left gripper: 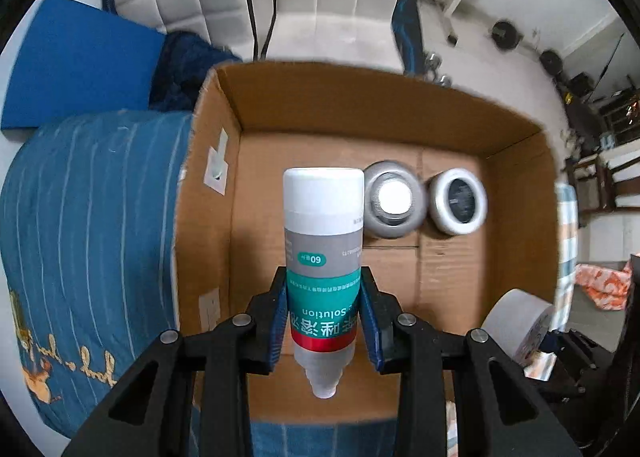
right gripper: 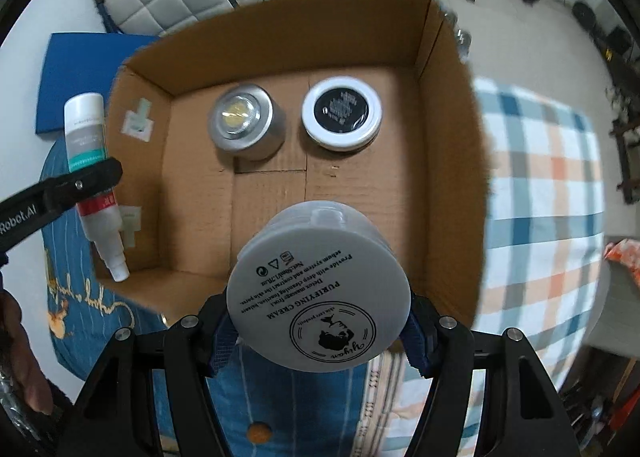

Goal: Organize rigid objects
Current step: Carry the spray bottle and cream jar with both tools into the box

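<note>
Hovering above the cardboard box (left gripper: 516,213), left tongs (left gripper: 324,311) clamp a bottle (left gripper: 323,241); right tongs (right gripper: 320,331) clamp a cream jar (right gripper: 320,289).

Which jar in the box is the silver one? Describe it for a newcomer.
Find the open cardboard box. Two round jars stand side by side near its far wall. The silver jar is the left one, metallic with a clear top, unlike the white-rimmed, black-lidded jar beside it.

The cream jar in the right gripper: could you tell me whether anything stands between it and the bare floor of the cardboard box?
Nothing visible does. The cream jar hangs over the near part of the cardboard box, where the floor is bare. The silver tin and the white-rimmed jar sit near the far wall, apart from it.
</note>
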